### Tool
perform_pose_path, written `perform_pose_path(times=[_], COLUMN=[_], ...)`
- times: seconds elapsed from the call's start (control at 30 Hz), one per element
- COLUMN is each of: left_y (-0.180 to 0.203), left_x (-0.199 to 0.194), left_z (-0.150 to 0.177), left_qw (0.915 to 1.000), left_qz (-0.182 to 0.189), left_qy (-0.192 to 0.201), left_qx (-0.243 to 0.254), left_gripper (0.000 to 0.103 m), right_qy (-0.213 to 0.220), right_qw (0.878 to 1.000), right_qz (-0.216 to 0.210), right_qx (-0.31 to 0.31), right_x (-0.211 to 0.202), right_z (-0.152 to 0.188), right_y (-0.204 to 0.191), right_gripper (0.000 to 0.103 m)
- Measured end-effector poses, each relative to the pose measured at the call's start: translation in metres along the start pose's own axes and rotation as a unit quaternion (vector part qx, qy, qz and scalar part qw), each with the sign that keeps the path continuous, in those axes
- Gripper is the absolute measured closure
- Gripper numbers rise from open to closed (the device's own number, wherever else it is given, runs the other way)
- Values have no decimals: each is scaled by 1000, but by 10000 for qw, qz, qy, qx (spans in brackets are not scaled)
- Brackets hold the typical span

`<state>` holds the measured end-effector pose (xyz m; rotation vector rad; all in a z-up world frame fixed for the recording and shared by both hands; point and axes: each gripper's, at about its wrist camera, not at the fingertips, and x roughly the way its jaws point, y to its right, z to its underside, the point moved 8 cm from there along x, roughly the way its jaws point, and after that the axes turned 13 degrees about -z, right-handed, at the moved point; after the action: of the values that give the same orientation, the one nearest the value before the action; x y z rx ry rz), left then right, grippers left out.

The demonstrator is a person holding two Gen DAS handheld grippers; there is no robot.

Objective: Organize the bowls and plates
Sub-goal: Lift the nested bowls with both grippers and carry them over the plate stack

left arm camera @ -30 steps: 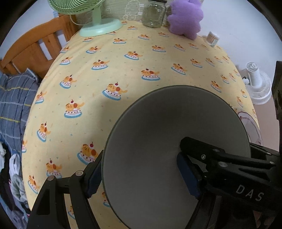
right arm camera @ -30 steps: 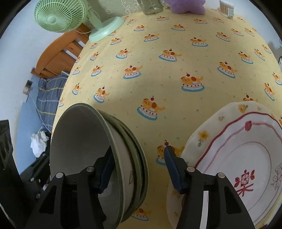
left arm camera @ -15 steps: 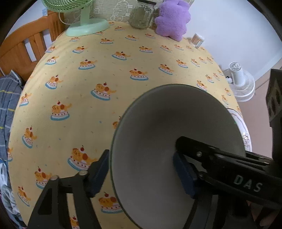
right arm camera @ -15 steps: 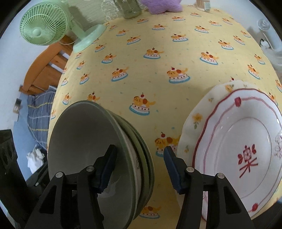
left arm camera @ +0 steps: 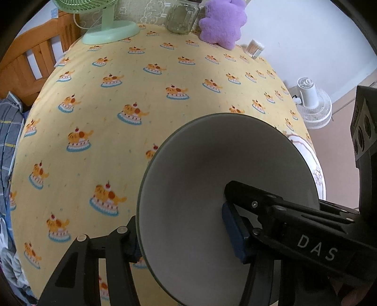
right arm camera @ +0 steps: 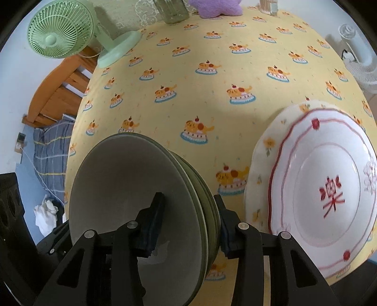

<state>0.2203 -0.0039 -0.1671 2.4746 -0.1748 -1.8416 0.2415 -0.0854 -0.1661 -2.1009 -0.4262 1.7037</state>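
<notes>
Both claws have closed onto the bowls (right arm camera: 141,200) over the cake-print tablecloth (right arm camera: 212,70).

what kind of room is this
Probably a bedroom at home: a wooden bed frame with plaid bedding beside a cloth-covered table holding a fan and a plush toy.

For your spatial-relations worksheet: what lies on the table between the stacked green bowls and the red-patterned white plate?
In the right wrist view, only bare yellow cake-print tablecloth lies between the stacked green bowls and the red-patterned white plate.
</notes>
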Motion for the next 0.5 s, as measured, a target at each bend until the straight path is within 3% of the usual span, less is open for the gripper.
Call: perform_pose_path(times=[0.5], left_y=[3], left_x=[-52], left_z=[7], left_qw=[9983], left_qz=[192], left_qy=[391], left_qx=[396], left_gripper=[47], right_qy=[558], right_qw=[9982], right_qz=[121], right_qx=[176], right_x=[-49], right_z=[23], right_y=[-29], right_gripper=[59])
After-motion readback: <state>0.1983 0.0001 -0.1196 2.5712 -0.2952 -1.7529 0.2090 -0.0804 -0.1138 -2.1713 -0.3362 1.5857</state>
